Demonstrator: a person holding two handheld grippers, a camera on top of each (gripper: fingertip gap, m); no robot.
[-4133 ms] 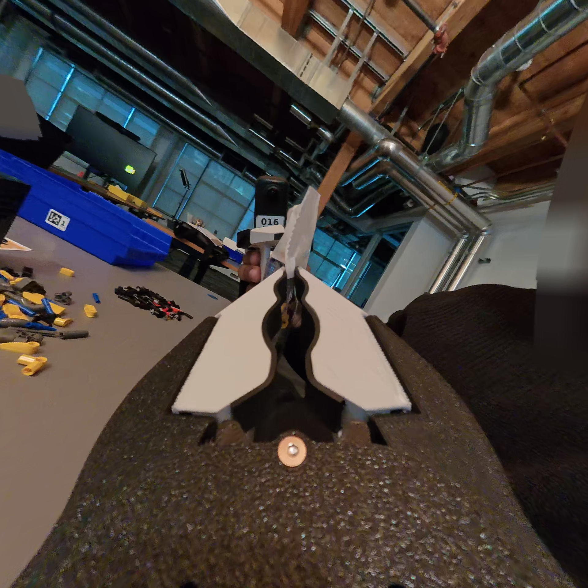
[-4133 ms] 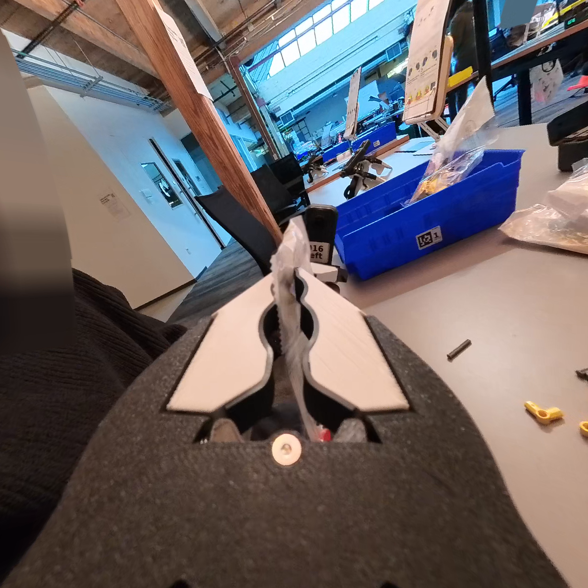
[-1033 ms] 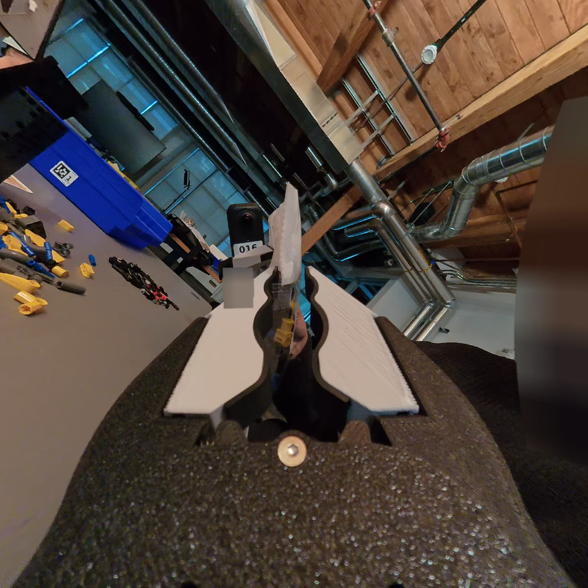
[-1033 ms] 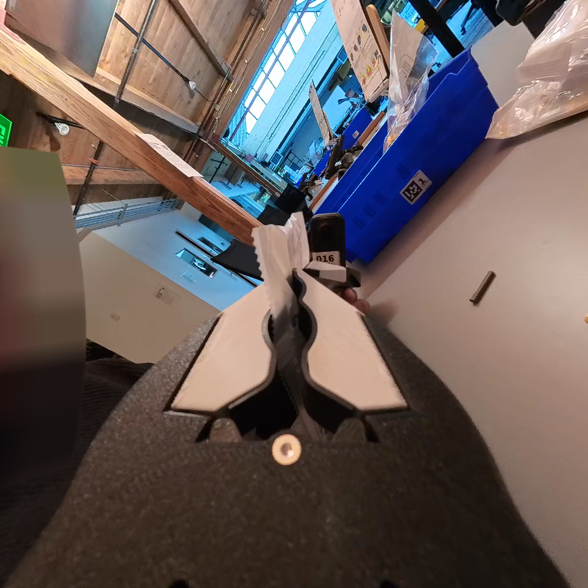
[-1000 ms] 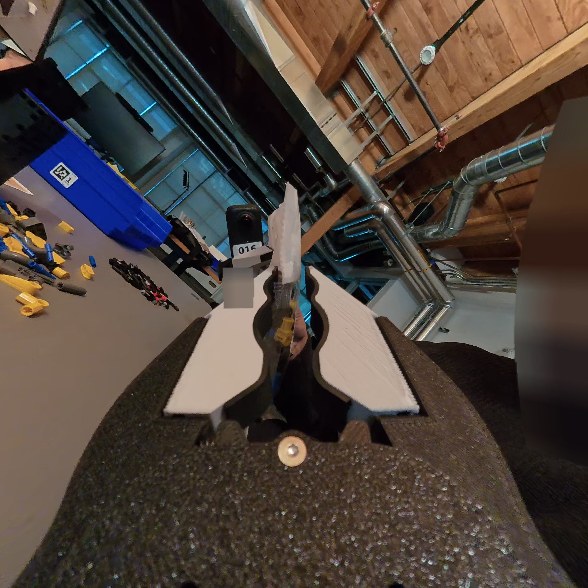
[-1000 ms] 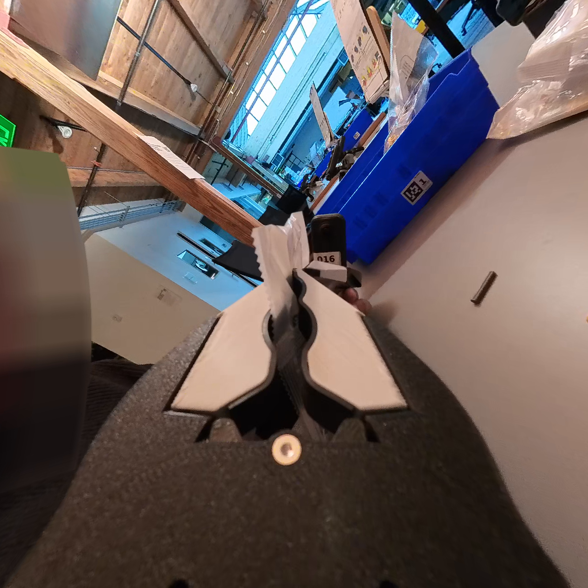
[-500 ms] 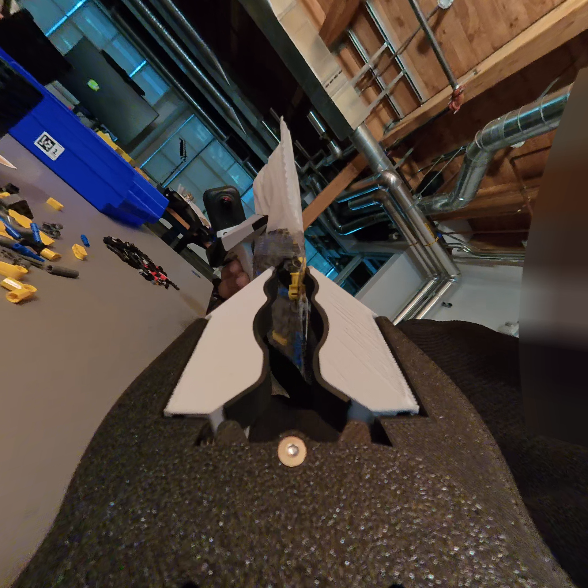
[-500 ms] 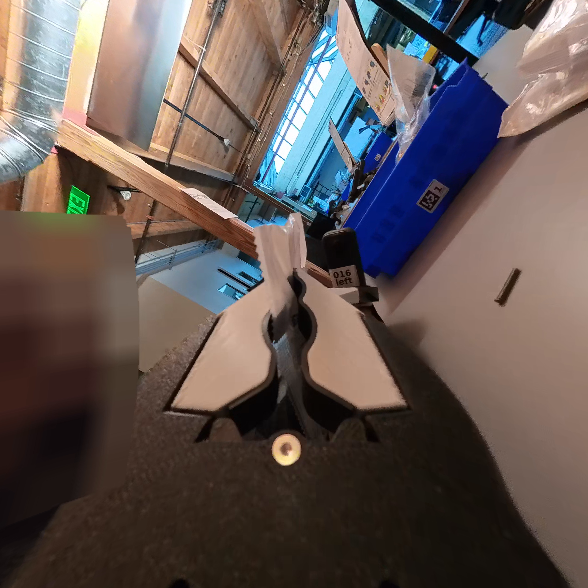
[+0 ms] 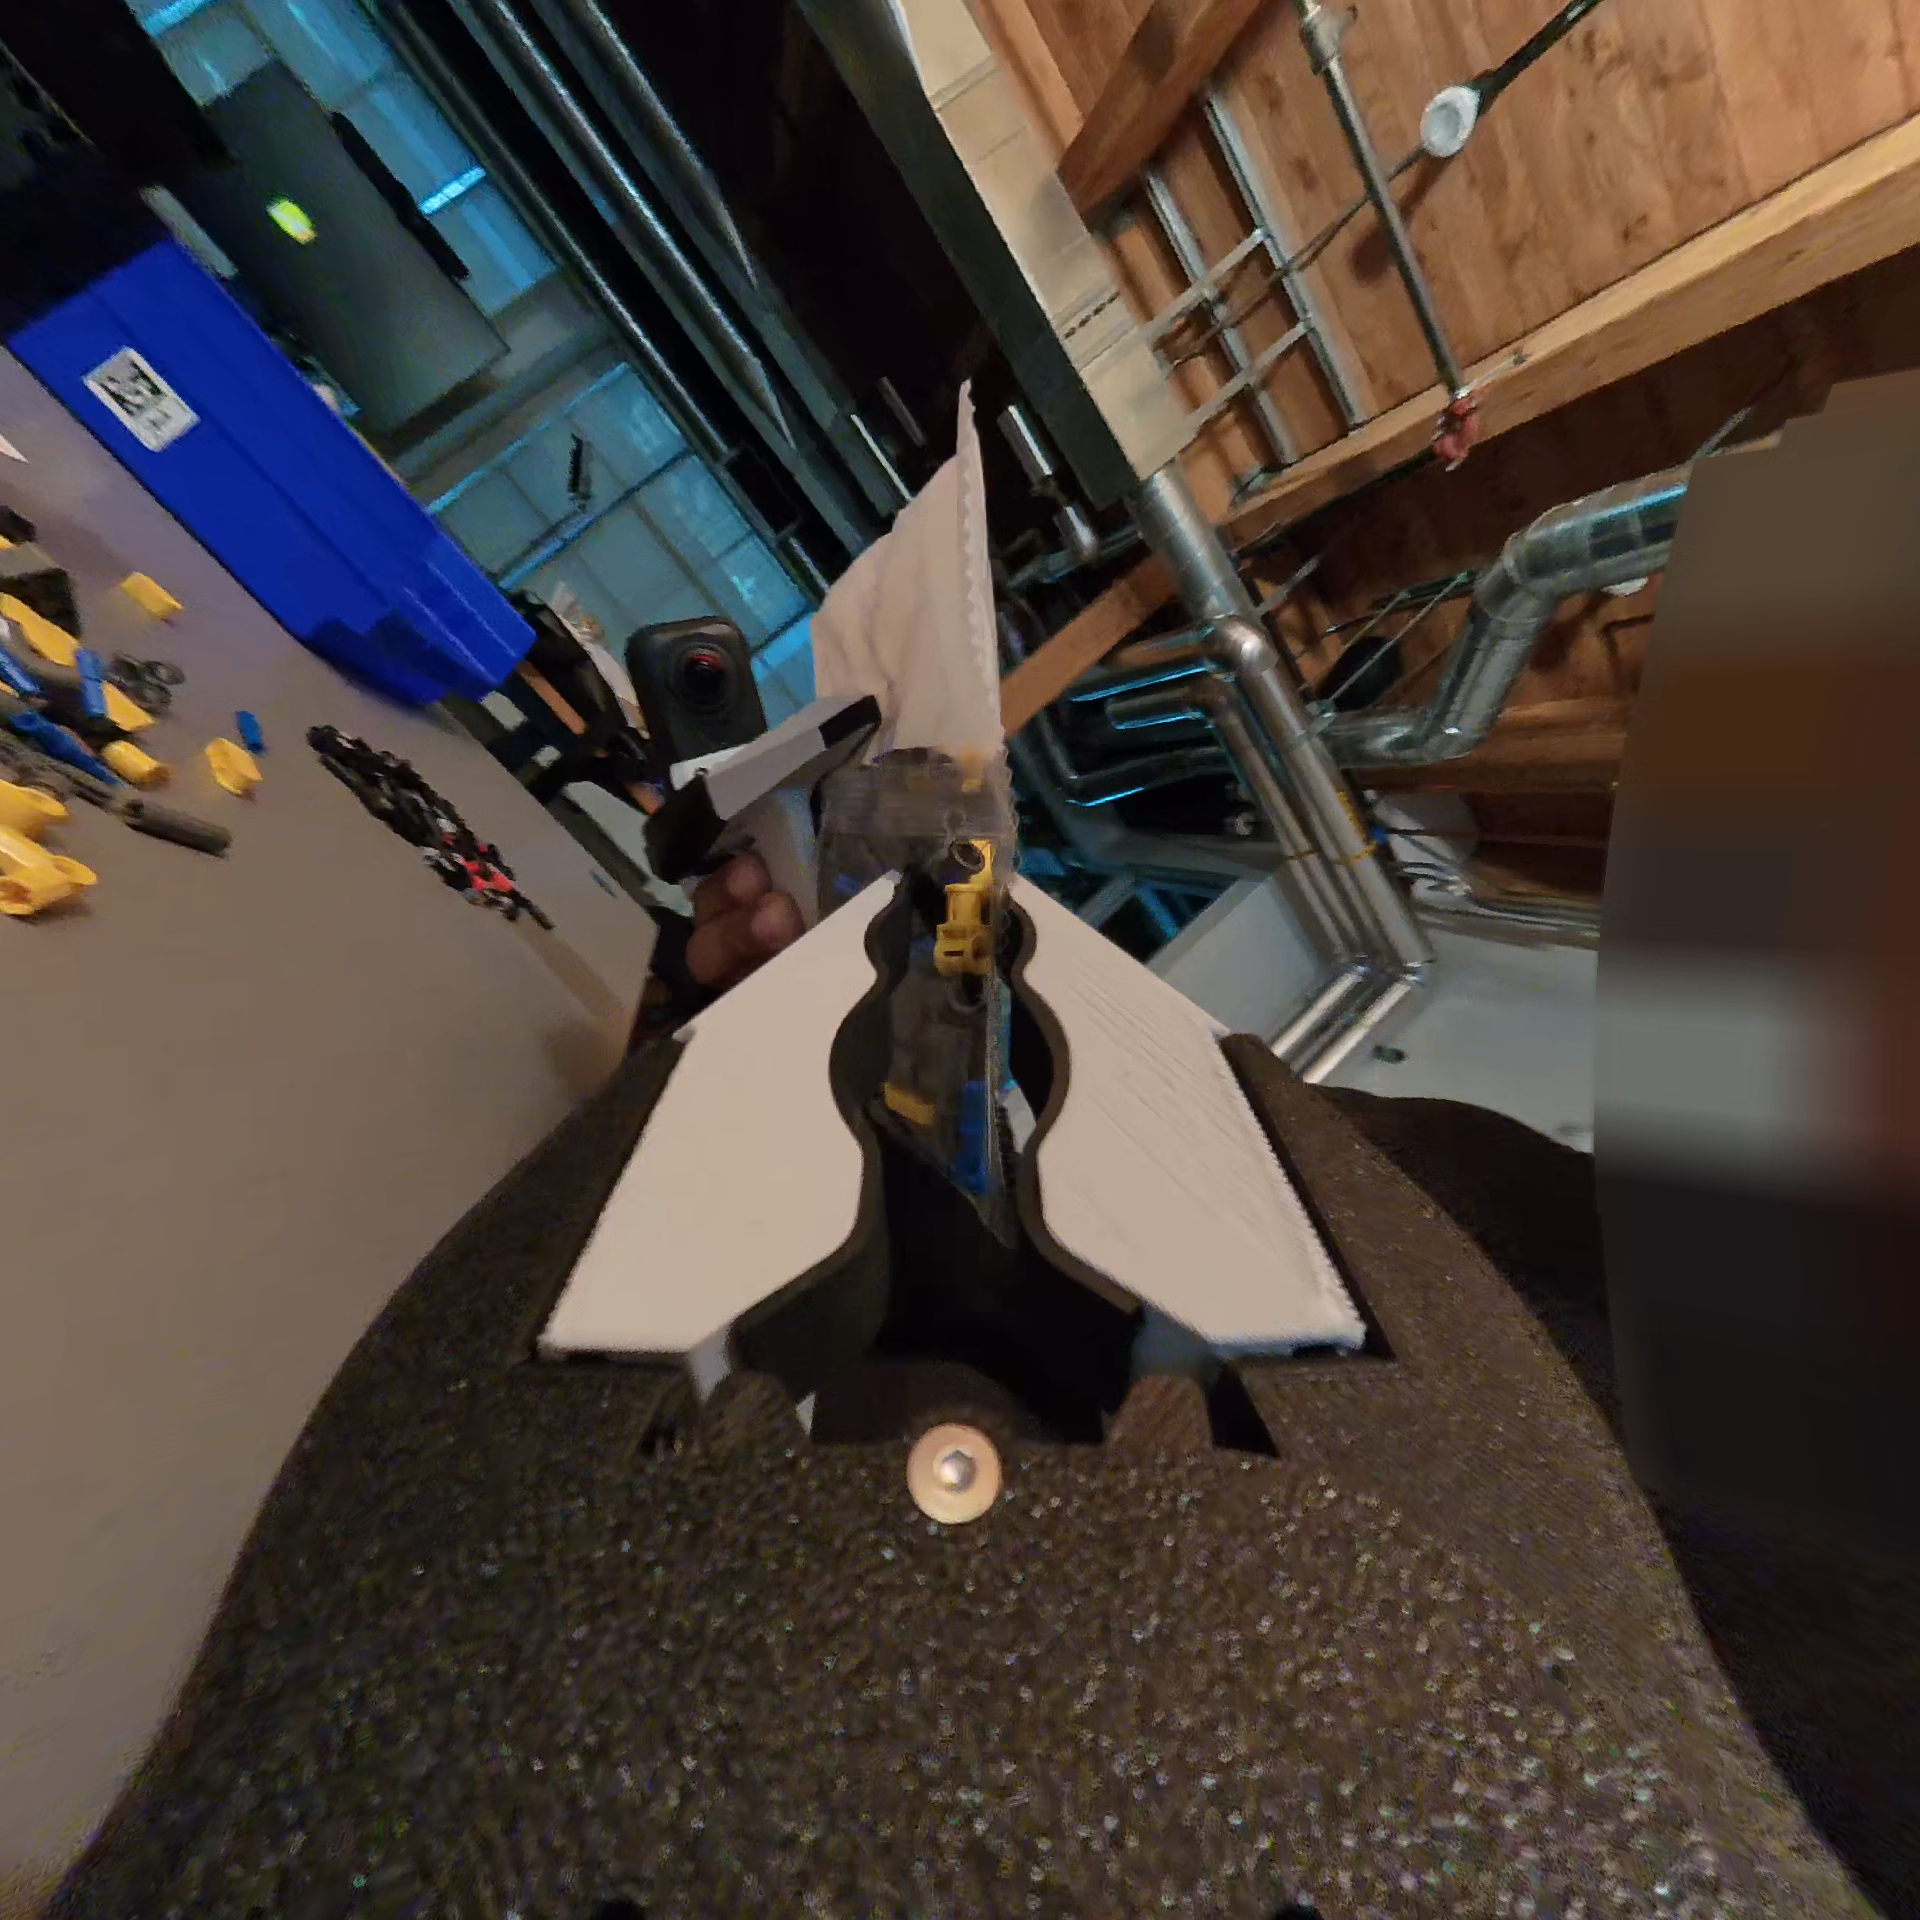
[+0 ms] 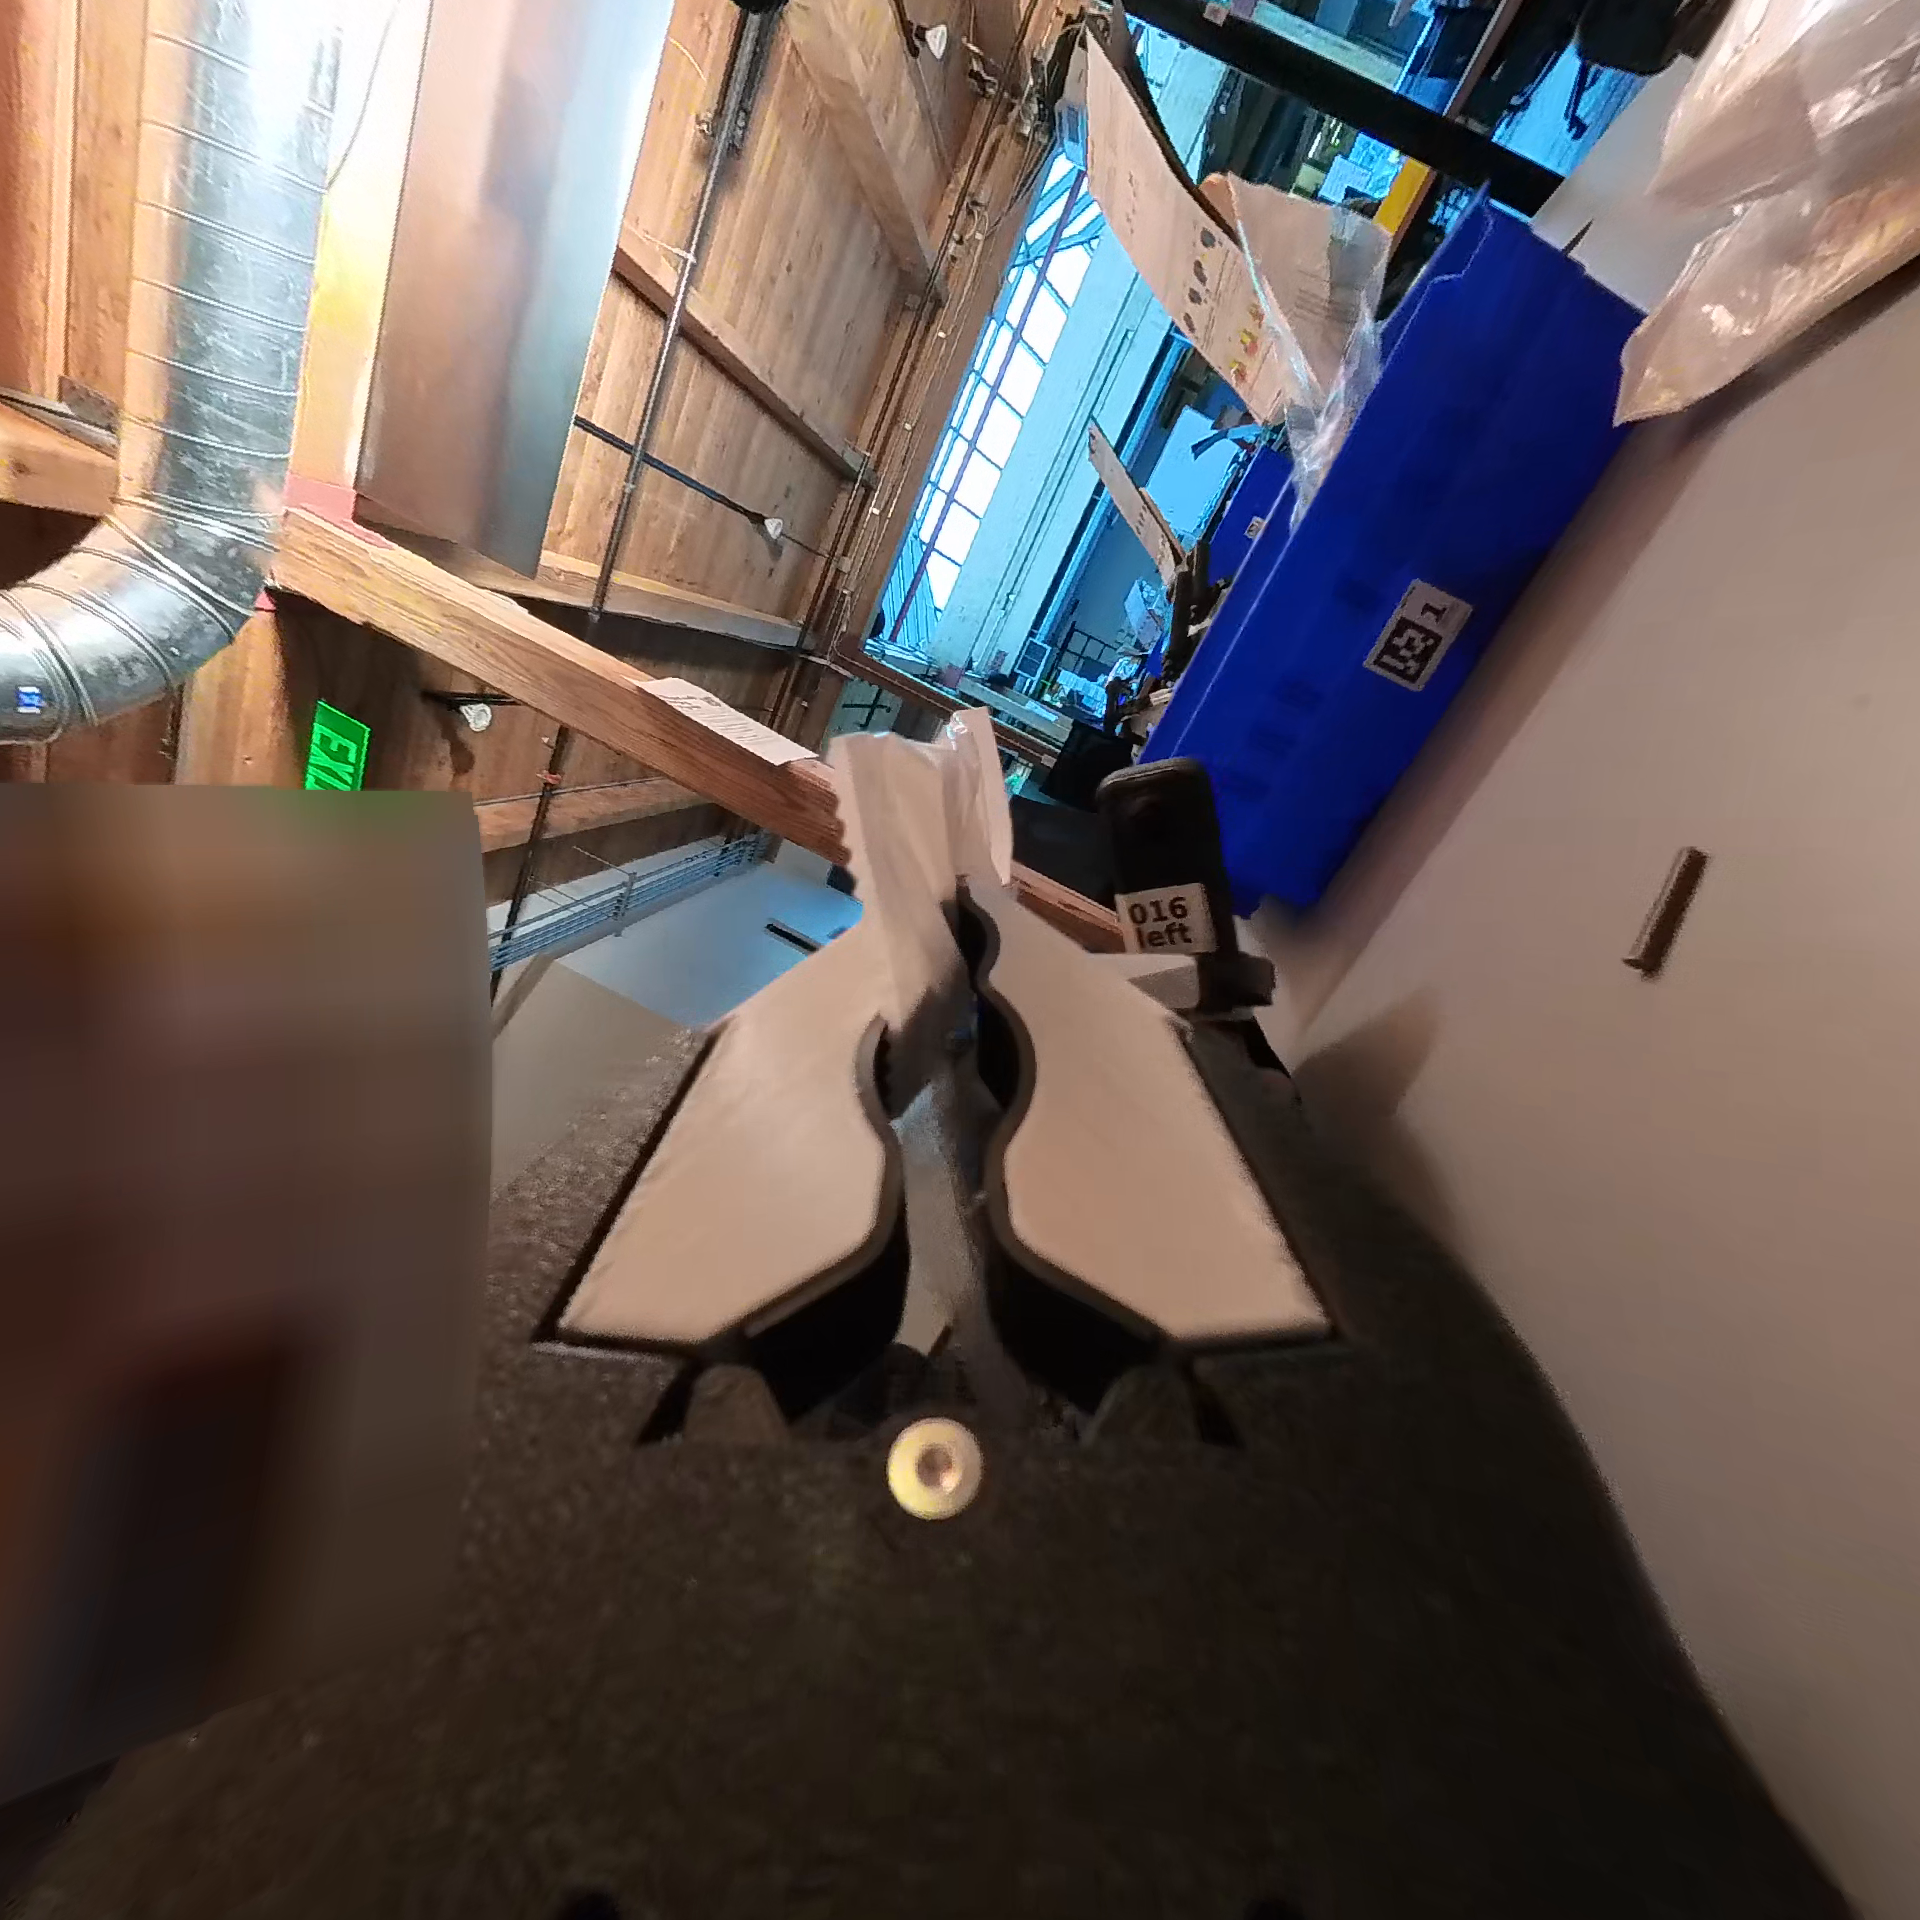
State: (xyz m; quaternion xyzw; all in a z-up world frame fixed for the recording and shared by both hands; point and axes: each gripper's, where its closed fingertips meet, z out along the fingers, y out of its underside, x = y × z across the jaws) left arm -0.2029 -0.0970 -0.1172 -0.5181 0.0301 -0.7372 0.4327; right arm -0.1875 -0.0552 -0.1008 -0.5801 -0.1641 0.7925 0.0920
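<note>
We hold two grippers up above a grey table (image 9: 260, 1091), both tilted toward the ceiling. The left gripper (image 9: 951, 914) has its white fingers (image 9: 727, 1122) closed on a small clear plastic bag (image 9: 914, 821). The bag holds small yellow, blue and grey building pieces, and its white serrated top edge sticks up past the fingertips. In the left wrist view, the right gripper (image 9: 842, 732) reaches in from the far left and pinches the white top of the same bag; a hand (image 9: 743, 920) shows just below it.

In the right wrist view, the right gripper (image 10: 961, 914) has its jaws pressed together on the bag's crumpled white top (image 10: 920, 821), which pokes out beyond the fingertips. Clear plastic runs back between the fingers. The left gripper's black camera (image 10: 1169, 862) stands just to the right, close by.

On the table to the far left in the left wrist view lie scattered yellow pieces (image 9: 42, 883), blue pieces and a pile of black and red parts (image 9: 426, 821). A blue bin (image 9: 260, 499) stands farther back. In the right wrist view the blue bin (image 10: 1455, 623) sits on the right with clear bags (image 10: 1766, 208) beside it, and a small dark pin (image 10: 1662, 909) lies alone on the table. Wooden beams and silver ducts (image 9: 1226, 665) run overhead.
</note>
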